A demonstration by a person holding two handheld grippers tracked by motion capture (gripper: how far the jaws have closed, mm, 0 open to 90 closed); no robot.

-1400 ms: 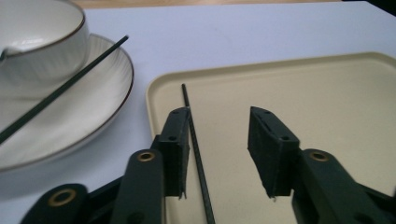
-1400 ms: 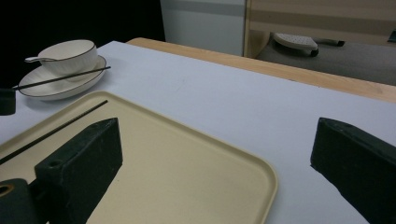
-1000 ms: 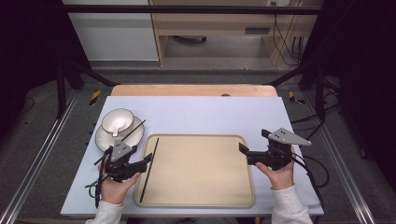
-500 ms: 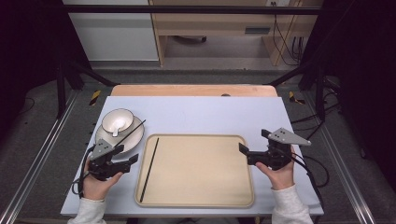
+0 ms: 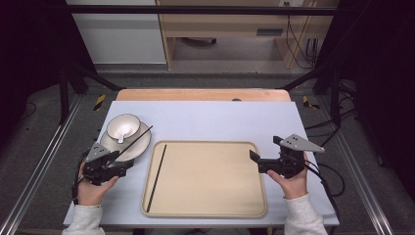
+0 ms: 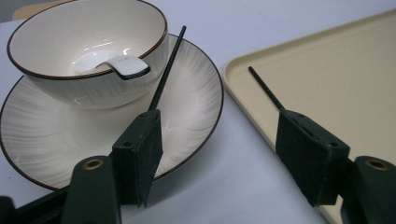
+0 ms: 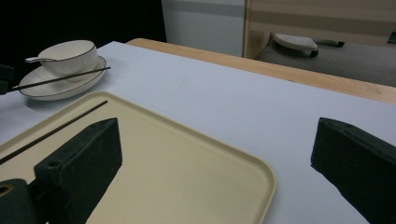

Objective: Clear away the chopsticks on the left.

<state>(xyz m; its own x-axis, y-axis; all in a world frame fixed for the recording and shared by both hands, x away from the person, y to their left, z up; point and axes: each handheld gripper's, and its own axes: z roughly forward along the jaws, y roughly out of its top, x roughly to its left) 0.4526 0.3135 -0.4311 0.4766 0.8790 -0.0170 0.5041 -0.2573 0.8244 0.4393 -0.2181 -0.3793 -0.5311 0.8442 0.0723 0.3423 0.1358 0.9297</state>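
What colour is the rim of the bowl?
Dark brown, on a cream bowl; the left gripper view shows it best.

White bowl (image 5: 122, 126), dark-rimmed, just ahead of left claw (image 5: 128, 167). White spoon (image 5: 123, 133) lies inside it. Pale blue bench (image 5: 220, 117) beneath both claws. Floor cables (image 5: 309, 46) well beyond right claw (image 5: 255, 163).

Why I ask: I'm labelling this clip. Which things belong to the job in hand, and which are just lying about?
In the job: open left tongs; leaning chopstick on the plate; tray; tray chopstick.
Lying about: bowl; spoon.
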